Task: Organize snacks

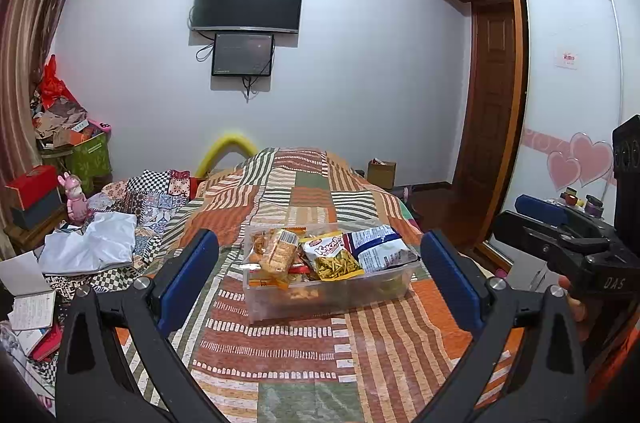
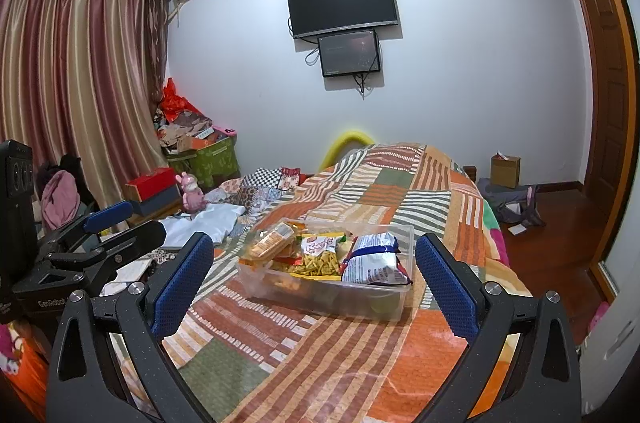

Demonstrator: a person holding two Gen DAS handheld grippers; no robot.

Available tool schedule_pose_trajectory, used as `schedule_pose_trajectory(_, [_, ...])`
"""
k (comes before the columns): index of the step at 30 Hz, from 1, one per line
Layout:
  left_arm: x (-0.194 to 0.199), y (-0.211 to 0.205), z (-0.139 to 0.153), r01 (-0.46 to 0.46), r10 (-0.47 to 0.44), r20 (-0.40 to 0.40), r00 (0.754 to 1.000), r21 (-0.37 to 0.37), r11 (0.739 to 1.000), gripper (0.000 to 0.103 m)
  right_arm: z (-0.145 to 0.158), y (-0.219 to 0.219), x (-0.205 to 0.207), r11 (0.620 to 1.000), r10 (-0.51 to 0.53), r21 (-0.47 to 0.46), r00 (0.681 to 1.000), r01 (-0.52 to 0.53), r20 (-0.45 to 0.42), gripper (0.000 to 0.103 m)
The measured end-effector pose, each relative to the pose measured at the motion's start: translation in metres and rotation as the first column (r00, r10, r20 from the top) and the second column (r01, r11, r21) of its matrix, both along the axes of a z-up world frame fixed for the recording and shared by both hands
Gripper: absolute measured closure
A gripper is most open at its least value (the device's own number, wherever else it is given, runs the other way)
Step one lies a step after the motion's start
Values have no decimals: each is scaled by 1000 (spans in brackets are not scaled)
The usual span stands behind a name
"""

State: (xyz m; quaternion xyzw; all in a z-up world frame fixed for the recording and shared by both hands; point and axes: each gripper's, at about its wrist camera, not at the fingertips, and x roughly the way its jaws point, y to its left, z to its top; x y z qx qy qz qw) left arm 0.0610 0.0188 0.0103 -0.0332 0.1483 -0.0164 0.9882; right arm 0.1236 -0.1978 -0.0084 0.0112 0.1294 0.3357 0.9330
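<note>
Both sets of fingers gape, holding nothing; the left gripper [image 1: 320,279] and right gripper [image 2: 314,281] hover side by side short of the bin [image 1: 256,299], which sits mid-bed [image 1: 304,355]; its packets [image 1: 332,255] lie packed inside, so the sorting looks finished, the grippers likely held back clear.

On the bed [image 1: 304,351], a bin [image 1: 328,293]; in the bin, snack packs side by side: biscuits [image 1: 280,249] leftmost, chips [image 1: 334,255] in the middle, a bag [image 1: 380,247] rightmost. Left of the bin, folded cloth [image 1: 90,243] and a toy [image 1: 75,198]. Behind the bin, on the wall, a TV [image 1: 248,3].
</note>
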Motion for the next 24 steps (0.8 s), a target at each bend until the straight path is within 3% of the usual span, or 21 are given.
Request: schedule_pose_trajectory(24, [2, -3, 1, 25, -25, 0, 1000, -18, 1000, 1, 3, -3, -1, 1000, -6, 2, 1000, 6, 8, 2])
